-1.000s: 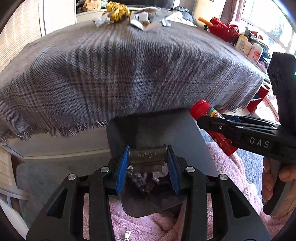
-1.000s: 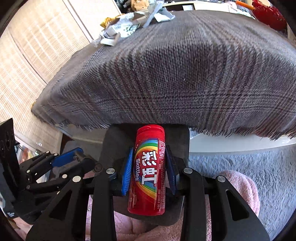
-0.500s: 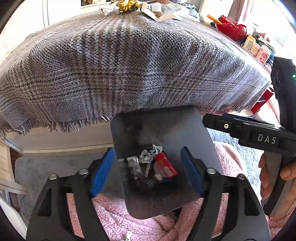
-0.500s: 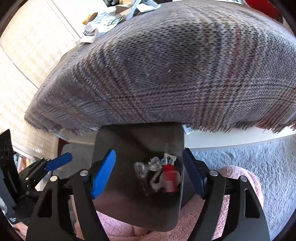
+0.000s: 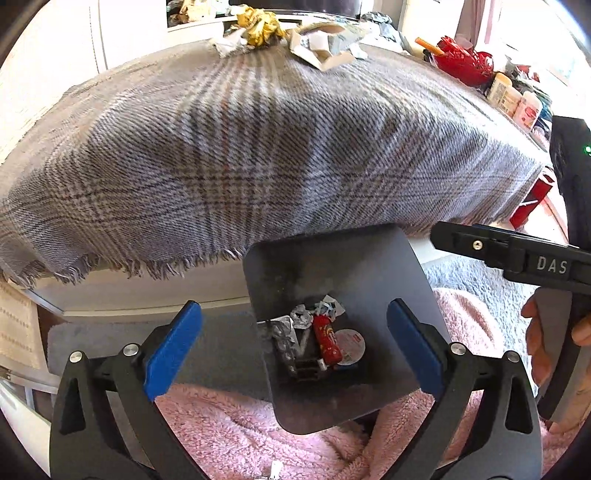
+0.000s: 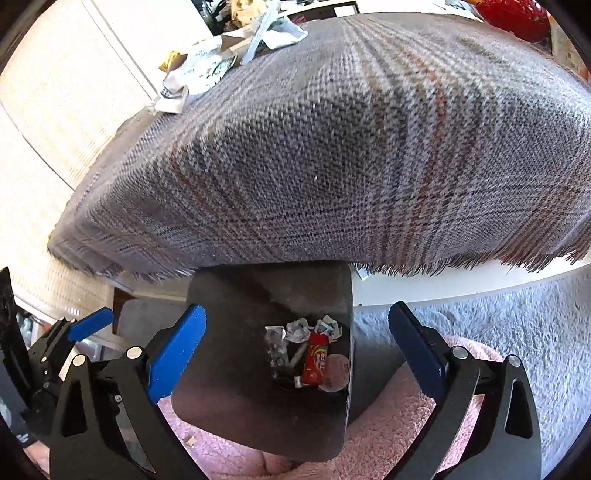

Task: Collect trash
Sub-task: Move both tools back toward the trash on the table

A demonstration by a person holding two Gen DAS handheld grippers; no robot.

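Note:
A dark bin stands below the table edge, also in the right wrist view. At its bottom lie a red Skittles tube, silver foil wrappers and a round white lid. My left gripper is open and empty above the bin. My right gripper is open and empty above it too. More trash lies at the table's far end: a gold wrapper, torn card and crumpled paper.
A grey plaid cloth covers the table and hangs over its near edge. A red basket and bottles stand at the far right. A pink fleece lies under the bin, and grey carpet beyond.
Both grippers opened. The left one let go a foil wrapper and the right one let go the Skittles tube; both fell into the bin. Both grippers have risen a little.

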